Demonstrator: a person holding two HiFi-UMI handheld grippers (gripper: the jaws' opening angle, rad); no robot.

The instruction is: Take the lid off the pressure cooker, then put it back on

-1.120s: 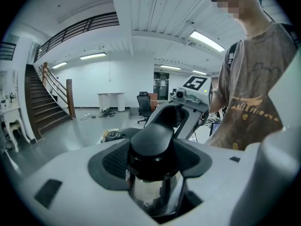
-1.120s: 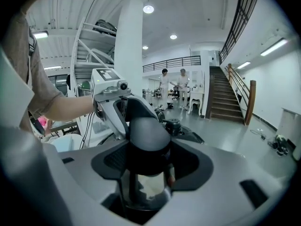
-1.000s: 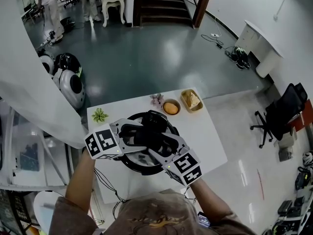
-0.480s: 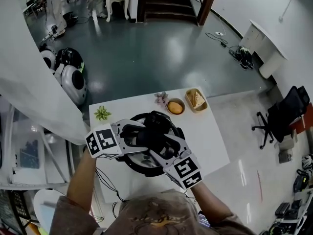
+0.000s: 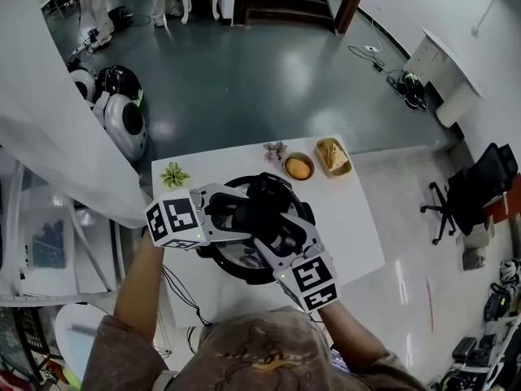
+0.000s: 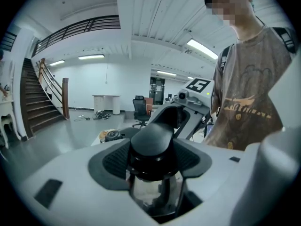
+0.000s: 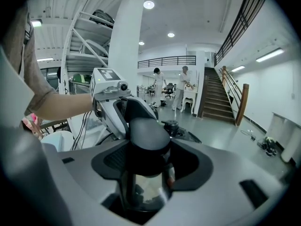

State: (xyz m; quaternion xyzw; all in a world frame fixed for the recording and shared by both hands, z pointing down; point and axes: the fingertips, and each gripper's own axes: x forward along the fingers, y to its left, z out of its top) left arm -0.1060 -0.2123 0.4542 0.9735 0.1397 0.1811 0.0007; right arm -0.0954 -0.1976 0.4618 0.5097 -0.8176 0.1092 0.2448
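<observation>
Left gripper (image 6: 155, 159) is shut on the black handle (image 6: 151, 134) on top of the lid. Its two jaws hug the handle from both sides. My right gripper (image 7: 148, 157) does the same thing from the other side, so it is gripping the handle too. The two grippers face each other, very close, with the handle between them.

Now the big things first. The white table (image 5: 350, 226) holds it all. The pressure cooker (image 5: 236, 267) stands near the middle of the table, right under my two grippers. It is round and black. The lid (image 7: 186, 135) looks like it sits on the pot. I see no gap from the head view, but my grippers cover a lot of it, so I am not sure.

At the far edge of the table, well apart from the pot, there is a tray (image 5: 332, 156) with some food, a bowl (image 5: 299, 168) with something orange in it, a green plant (image 5: 173, 175) and a tiny flower (image 5: 275, 150).

How far am I? I think I am at the start. I have a good hold, and that is all. I have to lift the lid off, and then I have to set it back on the pot.
</observation>
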